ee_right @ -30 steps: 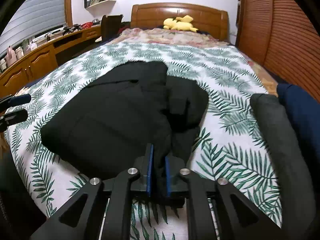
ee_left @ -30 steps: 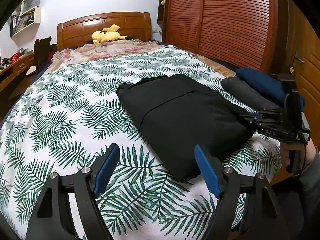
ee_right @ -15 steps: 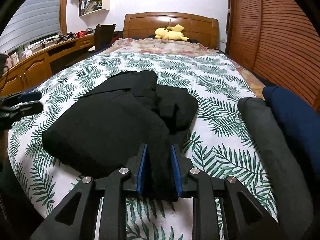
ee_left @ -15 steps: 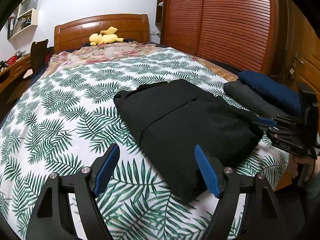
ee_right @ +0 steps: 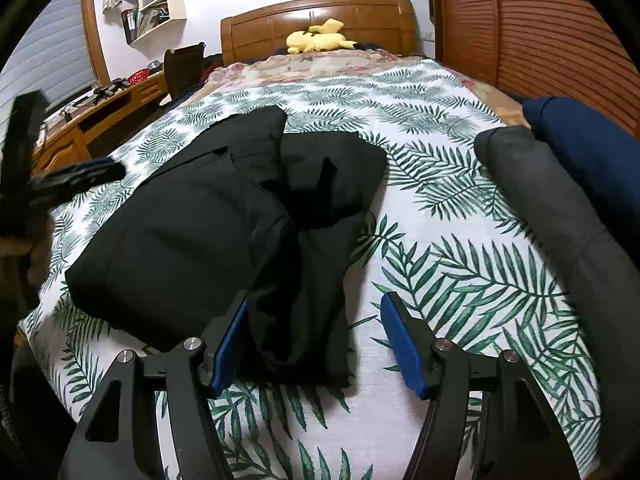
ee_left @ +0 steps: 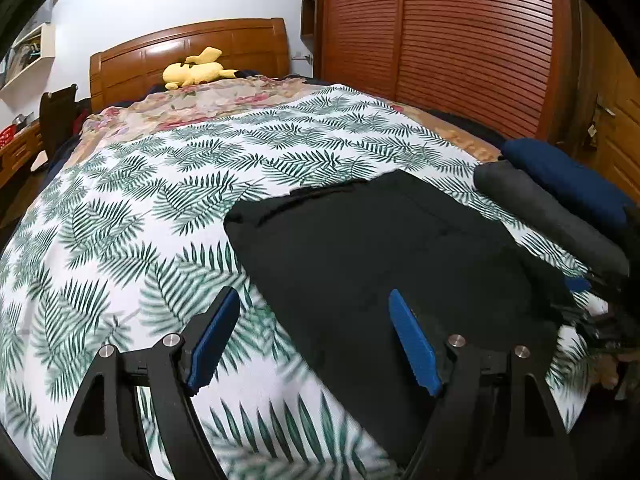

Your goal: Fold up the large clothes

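Observation:
A folded black garment [ee_left: 380, 248] lies on the leaf-print bedspread [ee_left: 160, 208]. My left gripper [ee_left: 313, 297] is open over the garment's near left edge, with nothing pinched between the blue pads. It shows in the right wrist view as a dark blurred shape, the left gripper [ee_right: 76, 176], by the garment's left side. My right gripper [ee_right: 314, 304] has its jaws opening. A loose fold of the black garment [ee_right: 200, 240] lies between them, close to the left pad and clear of the right pad. At the right edge of the left wrist view the right gripper [ee_left: 612, 320] is dim and blurred.
A rolled grey garment [ee_right: 552, 216] and a navy one [ee_right: 592, 152] lie along the bed's right side. A yellow plush toy [ee_right: 316, 40] sits by the wooden headboard. Slatted wardrobe doors [ee_left: 460, 40] stand to the right, and a desk [ee_right: 100, 112] to the left.
My right gripper's jaws have spread apart and let go of the black fold they pinched. My left gripper has moved in toward the garment's left edge.

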Motion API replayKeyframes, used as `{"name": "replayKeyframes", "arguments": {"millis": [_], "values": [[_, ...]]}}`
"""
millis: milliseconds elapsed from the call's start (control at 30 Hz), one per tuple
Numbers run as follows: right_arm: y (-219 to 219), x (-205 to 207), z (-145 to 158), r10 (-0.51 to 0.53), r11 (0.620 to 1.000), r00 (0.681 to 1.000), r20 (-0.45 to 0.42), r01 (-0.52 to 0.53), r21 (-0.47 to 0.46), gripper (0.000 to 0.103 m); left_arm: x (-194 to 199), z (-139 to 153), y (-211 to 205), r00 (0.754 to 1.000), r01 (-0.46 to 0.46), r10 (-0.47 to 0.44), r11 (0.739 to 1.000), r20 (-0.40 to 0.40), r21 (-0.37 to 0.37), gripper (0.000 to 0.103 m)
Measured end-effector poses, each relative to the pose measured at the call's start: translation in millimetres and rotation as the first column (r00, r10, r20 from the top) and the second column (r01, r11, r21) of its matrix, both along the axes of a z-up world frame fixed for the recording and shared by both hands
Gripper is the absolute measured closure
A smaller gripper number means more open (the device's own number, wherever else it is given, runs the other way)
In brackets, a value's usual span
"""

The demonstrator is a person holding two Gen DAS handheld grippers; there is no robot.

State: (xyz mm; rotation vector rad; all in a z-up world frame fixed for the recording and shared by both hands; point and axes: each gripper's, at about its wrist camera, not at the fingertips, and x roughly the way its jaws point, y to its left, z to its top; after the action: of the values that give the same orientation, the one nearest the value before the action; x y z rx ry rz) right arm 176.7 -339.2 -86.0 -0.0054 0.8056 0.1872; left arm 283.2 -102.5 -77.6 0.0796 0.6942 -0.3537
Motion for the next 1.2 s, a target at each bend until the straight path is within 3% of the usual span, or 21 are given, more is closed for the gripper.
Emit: {"name": "replayKeyframes", "arguments": {"millis": [367, 533, 700, 867, 933, 1033, 1200], "values": [[6, 17, -9, 0.022, 0.999, 0.998, -0.064, -0.019, 0.04, 0.036, 86, -23, 7, 0.995, -0.048, 0.05, 0.998, -0.081, 0.031, 0.025], [6, 20, -13, 0.034, 0.998, 0.997, -0.073, -0.03, 0.053, 0.036, 120, -41, 17, 0.987, -0.071, 0.069, 0.997, -0.148, -0.009, 0.025], [6, 25, -19, 0.04, 0.997, 0.995, -0.091, -0.034, 0.071, 0.036, 138, -59, 18, 0.97, -0.089, 0.076, 0.995, -0.23, -0.044, 0.019], [10, 31, -24, 0.052, 0.996, 0.993, -0.101, -0.044, 0.083, 0.037, 140, -65, 13, 0.969, -0.081, 0.069, 0.996, -0.237, -0.042, 0.019], [8, 34, -27, 0.057, 0.993, 0.992, -0.114, -0.045, 0.111, 0.039, 141, -66, 12, 0.966, -0.068, 0.049, 0.996, -0.252, -0.065, 0.028], [7, 36, -28, 0.097, 0.982, 0.987, -0.126, -0.075, 0.172, 0.057, 143, -65, 11, 0.961, -0.055, 0.027, 0.994, -0.275, -0.094, 0.04], [3, 39, -26, 0.149, 0.974, 0.984, -0.098, -0.129, 0.186, 0.08, 143, -61, 6, 0.958, -0.037, 0.012, 0.996, -0.286, -0.084, 0.061]]}}
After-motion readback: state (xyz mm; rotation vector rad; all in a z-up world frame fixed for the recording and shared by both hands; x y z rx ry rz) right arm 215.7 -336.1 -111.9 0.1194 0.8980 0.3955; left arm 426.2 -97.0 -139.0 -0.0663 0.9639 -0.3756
